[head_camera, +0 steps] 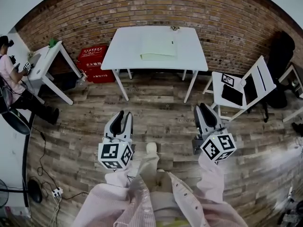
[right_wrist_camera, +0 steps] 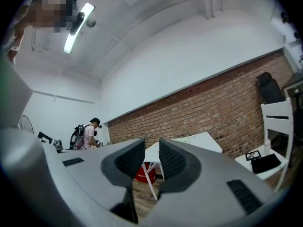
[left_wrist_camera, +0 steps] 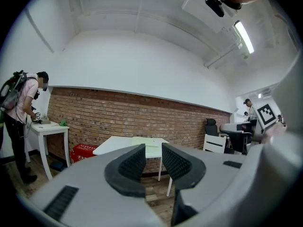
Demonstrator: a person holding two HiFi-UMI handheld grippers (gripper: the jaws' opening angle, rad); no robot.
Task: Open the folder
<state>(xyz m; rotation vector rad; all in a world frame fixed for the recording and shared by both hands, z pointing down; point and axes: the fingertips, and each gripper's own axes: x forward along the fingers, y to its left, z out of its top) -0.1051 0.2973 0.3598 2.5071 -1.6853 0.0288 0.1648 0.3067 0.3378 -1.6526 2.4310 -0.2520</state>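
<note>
At the far left a person (head_camera: 10,74) is standing at a small counter (head_camera: 47,63). A red box (head_camera: 93,63) is sitting on the floor (head_camera: 156,112) against the brick wall (head_camera: 222,22), between the small counter and the counter (head_camera: 124,51). The left gripper (head_camera: 123,113) is hovering over the floor and pointing toward the counter. In the left gripper view its jaws are standing partly apart, gripping nothing, with only the far counter showing through the gap. The folder (head_camera: 157,46) is lying flat on the counter, toward its back middle. It is pale green, looking shut, and keeping well apart from both grippers. The right gripper (head_camera: 201,107) is hovering level with the left one, also facing the counter. In the right gripper view its jaws are standing a narrow gap apart, and nothing is sitting between them. Right of the counter a white chair (head_camera: 259,77) is standing with a flat black thing (head_camera: 232,94) lying on its seat. At the far right a black chair (head_camera: 281,51) is standing by the wall
</note>
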